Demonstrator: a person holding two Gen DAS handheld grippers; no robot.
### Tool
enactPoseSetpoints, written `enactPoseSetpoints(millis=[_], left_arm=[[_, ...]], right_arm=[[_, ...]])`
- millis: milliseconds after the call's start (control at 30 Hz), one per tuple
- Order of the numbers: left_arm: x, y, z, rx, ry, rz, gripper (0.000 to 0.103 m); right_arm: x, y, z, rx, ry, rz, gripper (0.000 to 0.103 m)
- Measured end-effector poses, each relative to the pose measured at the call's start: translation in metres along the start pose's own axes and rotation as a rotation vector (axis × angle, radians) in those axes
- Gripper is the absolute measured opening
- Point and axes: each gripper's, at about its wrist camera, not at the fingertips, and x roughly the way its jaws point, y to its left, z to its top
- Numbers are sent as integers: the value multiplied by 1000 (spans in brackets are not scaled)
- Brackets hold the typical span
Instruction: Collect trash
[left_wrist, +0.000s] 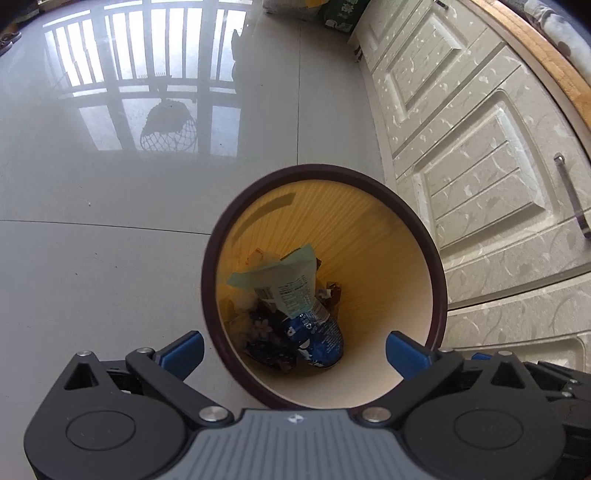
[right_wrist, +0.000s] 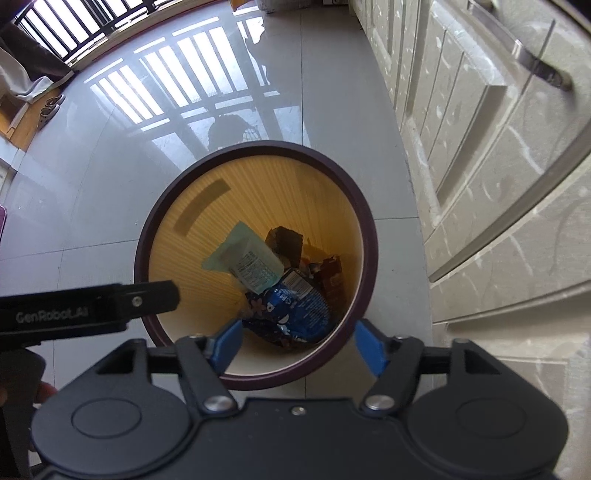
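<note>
Your left gripper sits closest to the lens, its blue fingers spread wide with nothing between them, right above the trash bin. Your right gripper hangs over the same bin, jaws likewise apart and empty. Down at the bottom of the bin lie a pale green packet with a printed label, a blue wrapper and a dark flowered wrapper (more scraps sit under them, too jumbled to name). The bin stands on the glossy tiled floor, just beside the cream cabinet doors. In the right wrist view, part of your left gripper reaches in over the rim.
</note>
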Motion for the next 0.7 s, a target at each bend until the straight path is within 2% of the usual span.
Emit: enactPoseSetpoints(millis=[367,533,700], left_arm=[[-47,3,-8,41,-34,35,103],[-80,-3,-13,76,-82,76,103],[-116,-11,-19,105,-142,127,103]], right_arm=[[-37,13,-2,-60,-30,-26,86],[-65,15,-3,-78,-67,-50,96],[-96,17,-4,-97,-98,-51,98]])
